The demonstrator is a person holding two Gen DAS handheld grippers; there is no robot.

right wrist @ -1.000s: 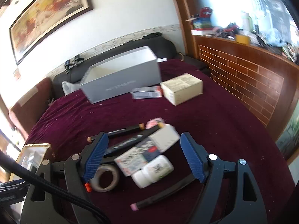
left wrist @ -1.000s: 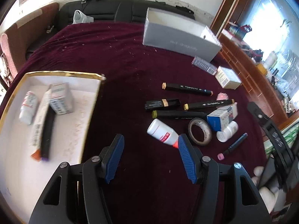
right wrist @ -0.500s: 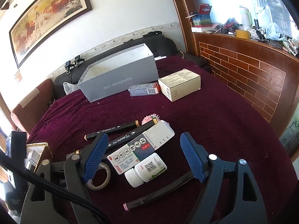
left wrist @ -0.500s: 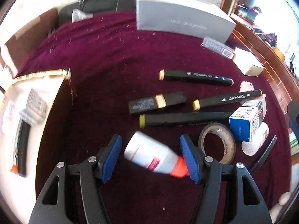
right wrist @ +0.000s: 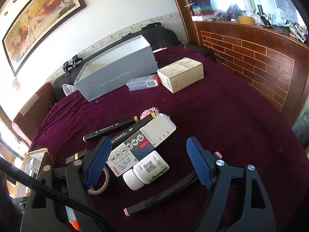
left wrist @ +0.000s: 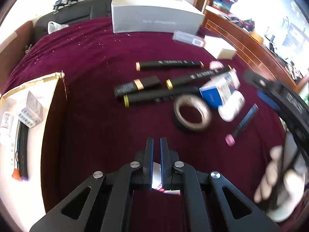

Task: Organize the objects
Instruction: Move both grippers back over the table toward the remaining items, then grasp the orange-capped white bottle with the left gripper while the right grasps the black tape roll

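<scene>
**Inspector A:** How are the fingers of the left gripper [left wrist: 156,140] recorded?

**Inspector B:** They are recorded as clenched almost together, with only a narrow slit left. A white and red surface is seen through that slit at their base. Whether it is pinched cannot be told.

**Inspector A:** And the white plastic bottle with the orange cap [right wrist: 71,216]?

**Inspector B:** In the right wrist view it is noted at 7 o'clock, partly hidden under a black cable.

**Inspector A:** The right gripper [right wrist: 147,143]?

**Inspector B:** Its fingers are found released and spread wide. Nothing is grasped. The white cardboard medicine carton [right wrist: 141,147] and the white round pill bottle [right wrist: 146,171] are seen between them on the maroon-clothed bench [right wrist: 222,116].

**Inspector A:** Other items?

**Inspector B:** In the left wrist view, the beige tape roll [left wrist: 192,114] is logged at 2 o'clock. The gold-rimmed white tray [left wrist: 29,83] is logged at 9 o'clock and the open grey cardboard box [left wrist: 154,19] at 12 o'clock.
</scene>
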